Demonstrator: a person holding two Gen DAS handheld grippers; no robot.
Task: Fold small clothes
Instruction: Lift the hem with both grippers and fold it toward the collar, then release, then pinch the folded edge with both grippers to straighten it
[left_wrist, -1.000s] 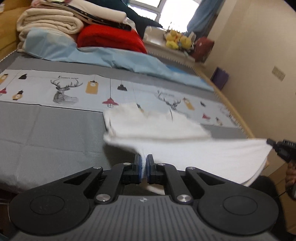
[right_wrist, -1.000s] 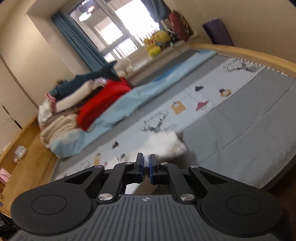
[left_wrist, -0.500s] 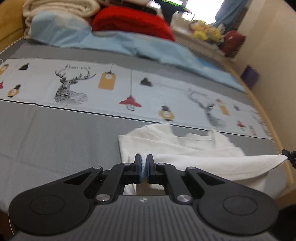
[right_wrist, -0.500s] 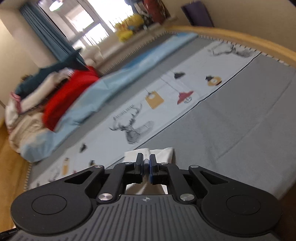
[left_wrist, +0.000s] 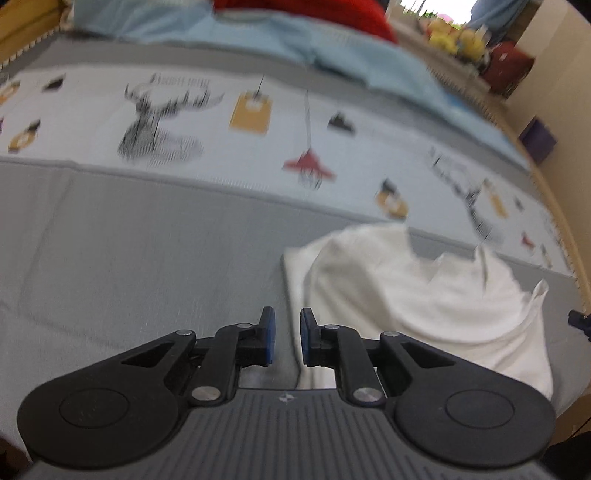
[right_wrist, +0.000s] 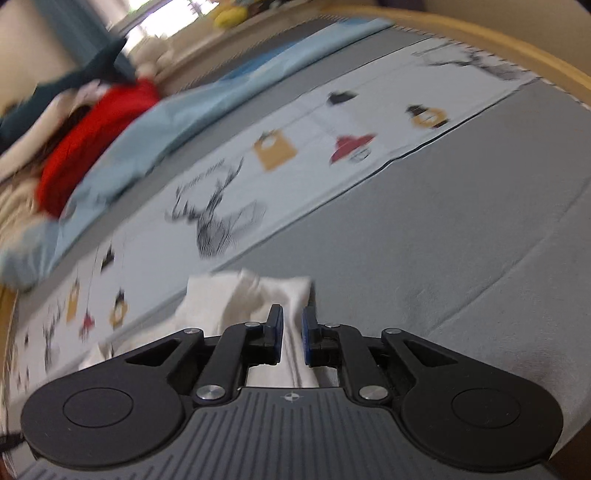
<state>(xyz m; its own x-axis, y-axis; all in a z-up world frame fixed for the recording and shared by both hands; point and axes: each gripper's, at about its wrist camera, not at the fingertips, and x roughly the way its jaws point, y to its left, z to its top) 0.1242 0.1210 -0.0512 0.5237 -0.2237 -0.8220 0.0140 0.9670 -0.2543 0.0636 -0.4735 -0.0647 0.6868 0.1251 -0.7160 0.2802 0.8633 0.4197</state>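
Both grippers are hovering low over the bed (left_wrist: 147, 266). The left gripper (left_wrist: 283, 336) and right gripper (right_wrist: 292, 336) are holding jaws slightly parted, gripping nothing; the white garment (left_wrist: 406, 295) is lying rumpled near the bed's edge.

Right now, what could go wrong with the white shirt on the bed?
The white shirt lies bunched and uneven, with both tongs open, so the fold may slump or come out crooked. It also sits close to the bed edge, so a nudge from the left tongs or right tongs could slide it off.
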